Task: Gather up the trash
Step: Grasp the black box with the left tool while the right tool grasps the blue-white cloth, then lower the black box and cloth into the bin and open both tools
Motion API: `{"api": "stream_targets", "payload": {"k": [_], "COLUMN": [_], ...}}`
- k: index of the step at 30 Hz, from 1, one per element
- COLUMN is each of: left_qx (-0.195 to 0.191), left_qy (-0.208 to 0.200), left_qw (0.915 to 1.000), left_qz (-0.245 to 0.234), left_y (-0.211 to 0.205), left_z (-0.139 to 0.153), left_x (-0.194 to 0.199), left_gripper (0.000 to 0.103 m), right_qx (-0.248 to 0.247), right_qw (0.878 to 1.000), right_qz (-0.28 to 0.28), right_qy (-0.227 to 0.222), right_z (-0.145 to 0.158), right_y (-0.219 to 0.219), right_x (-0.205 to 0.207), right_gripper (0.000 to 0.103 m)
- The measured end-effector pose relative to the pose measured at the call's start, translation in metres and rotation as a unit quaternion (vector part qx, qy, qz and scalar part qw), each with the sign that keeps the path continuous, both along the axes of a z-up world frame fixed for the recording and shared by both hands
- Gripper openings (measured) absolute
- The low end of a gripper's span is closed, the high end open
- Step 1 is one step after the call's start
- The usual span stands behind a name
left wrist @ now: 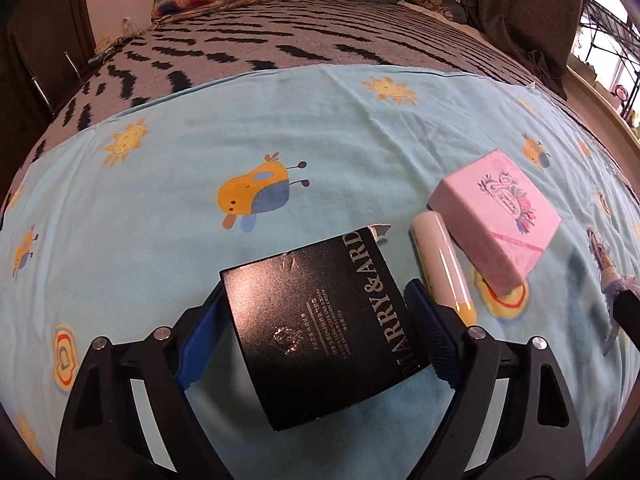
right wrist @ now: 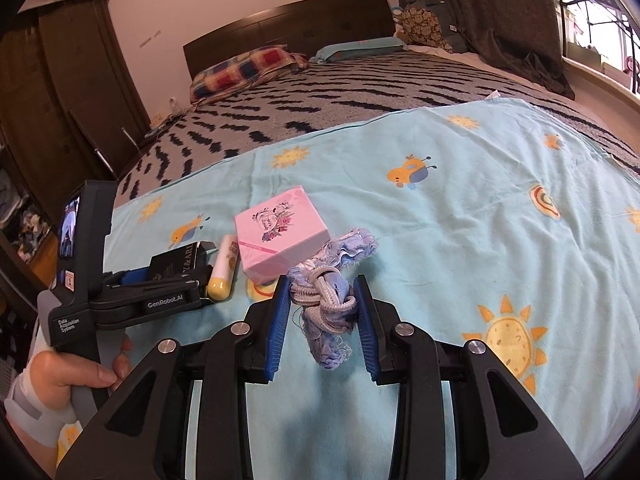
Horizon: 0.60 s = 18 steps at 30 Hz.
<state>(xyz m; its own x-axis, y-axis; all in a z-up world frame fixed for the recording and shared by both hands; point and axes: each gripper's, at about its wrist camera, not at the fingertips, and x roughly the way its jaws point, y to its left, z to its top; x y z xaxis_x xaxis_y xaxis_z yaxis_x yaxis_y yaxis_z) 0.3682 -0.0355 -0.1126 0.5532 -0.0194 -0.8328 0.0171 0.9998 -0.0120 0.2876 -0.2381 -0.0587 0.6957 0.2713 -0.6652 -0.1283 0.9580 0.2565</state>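
Note:
A black carton [left wrist: 320, 320] lettered "MARRY & ARD" sits between the blue pads of my left gripper [left wrist: 316, 312], which is shut on it; it also shows in the right wrist view [right wrist: 176, 266]. My right gripper [right wrist: 322, 300] is closed on a knotted bundle of pale blue frayed cloth and grey cord [right wrist: 328, 300]. A pink printed box [left wrist: 496, 216] [right wrist: 280, 236] and a cream tube with a yellow cap [left wrist: 444, 268] [right wrist: 224, 268] lie on the light blue sheet between the two grippers.
The light blue cartoon sheet [left wrist: 200, 152] covers the near half of a bed with a grey zigzag blanket [right wrist: 340, 92]. Pillows [right wrist: 244, 68] lie by the dark headboard. A dark wardrobe [right wrist: 60, 100] stands left; a window is at right.

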Motion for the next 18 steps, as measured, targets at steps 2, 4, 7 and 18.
{"api": "stream_targets", "payload": {"k": [2,4,7,18], "left_qx": [0.006,0.011,0.005,-0.006], "left_qy": [-0.007,-0.015,-0.025,-0.086], "left_qw": [0.9999,0.9997,0.9994,0.9908], "left_qz": [-0.009,-0.017,-0.024,-0.105], "left_y": [0.002,0.006,0.015,0.032], "left_z": [0.006,0.012,0.022,0.061], "left_x": [-0.01,-0.024,-0.047,-0.18], "left_gripper": [0.08,0.078,0.078,0.077], "right_qx": [-0.001,-0.005,-0.016,-0.018], "right_qw": [1.0,1.0,0.999,0.997], "right_qz": [0.003,0.007,0.019,0.06], "right_qy": [-0.005,-0.01,-0.023,-0.053], "right_z": [0.004,0.008,0.017,0.038], "right_y": [0.001,0.004,0.011,0.016], "right_x": [-0.006,-0.014,-0.031,-0.138], "right_gripper": [0.033,0.033,0.033,0.033]}}
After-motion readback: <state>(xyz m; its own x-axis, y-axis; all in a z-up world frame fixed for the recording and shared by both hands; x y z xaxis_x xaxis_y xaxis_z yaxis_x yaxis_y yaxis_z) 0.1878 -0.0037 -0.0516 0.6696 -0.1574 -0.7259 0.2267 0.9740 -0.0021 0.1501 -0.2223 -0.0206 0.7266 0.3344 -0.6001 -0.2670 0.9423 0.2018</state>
